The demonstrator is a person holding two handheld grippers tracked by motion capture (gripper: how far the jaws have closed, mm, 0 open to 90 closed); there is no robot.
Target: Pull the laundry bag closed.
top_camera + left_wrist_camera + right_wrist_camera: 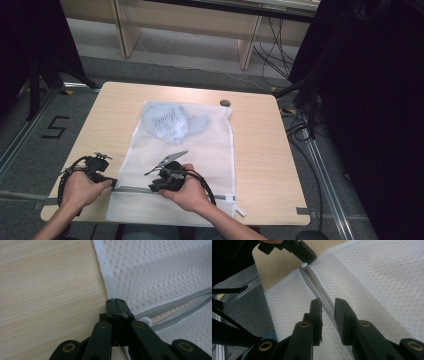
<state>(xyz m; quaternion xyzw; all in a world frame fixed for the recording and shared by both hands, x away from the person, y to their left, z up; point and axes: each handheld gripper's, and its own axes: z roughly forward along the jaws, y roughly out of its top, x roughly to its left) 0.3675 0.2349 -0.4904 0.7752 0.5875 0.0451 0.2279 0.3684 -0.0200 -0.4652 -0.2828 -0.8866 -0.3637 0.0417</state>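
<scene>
A white mesh laundry bag [200, 150] lies flat on the wooden table [115, 115], with a pale blue garment [172, 122] inside its far end. A grey zipper [135, 190] runs across the bag's near end. My left gripper [114, 183] is at the bag's left edge. In the left gripper view it [115, 307] is shut on the bag's edge, right where the zipper [175, 306] ends beside a small white bead [146, 321]. My right gripper [328, 308] is open, with its jaws straddling the zipper [312, 281]. The left gripper [308, 256] holds the bag's corner beyond it.
A small dark round object [225, 103] sits near the table's far edge, just past the bag. A zipper slider or tab [236, 204] lies at the bag's near right corner. On the floor, a "5" marking [55, 127] is left of the table and cables [300, 125] are right of it.
</scene>
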